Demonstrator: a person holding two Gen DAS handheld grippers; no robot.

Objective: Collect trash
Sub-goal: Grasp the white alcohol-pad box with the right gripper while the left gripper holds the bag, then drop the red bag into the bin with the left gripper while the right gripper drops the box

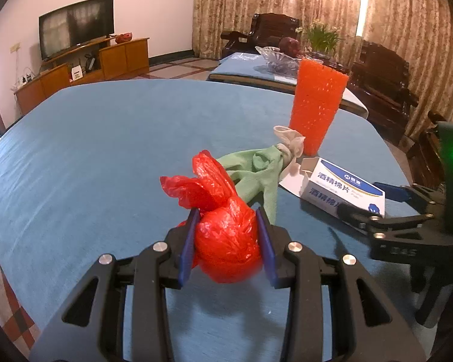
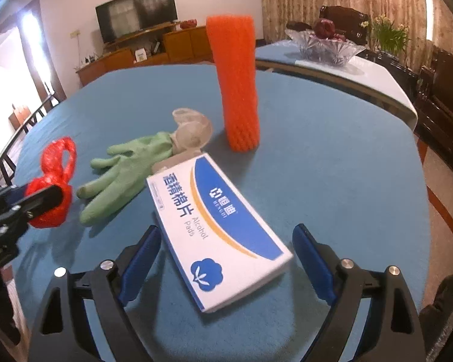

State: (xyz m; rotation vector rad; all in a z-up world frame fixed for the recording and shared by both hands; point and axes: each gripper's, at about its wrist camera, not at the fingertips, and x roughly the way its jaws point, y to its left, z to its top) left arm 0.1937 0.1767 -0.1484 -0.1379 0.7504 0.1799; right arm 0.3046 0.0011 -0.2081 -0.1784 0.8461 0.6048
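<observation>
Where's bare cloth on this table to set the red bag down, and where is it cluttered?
Free: the wide blue tablecloth left of the red bag, out to the far edge, and the stretch right of the orange foam sleeve. Crowded: the middle, where green glove, alcohol-pad box and sleeve cluster, the box between the right gripper's fingers.

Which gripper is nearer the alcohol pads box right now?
Right. The right gripper has its open fingers straddling the alcohol pads box; the left gripper sits off to the side, clamping the red bag.

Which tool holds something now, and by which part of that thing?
The left tool holds the red plastic bag by its bunched body below the knot. The right tool straddles the alcohol pads box without gripping it.
</observation>
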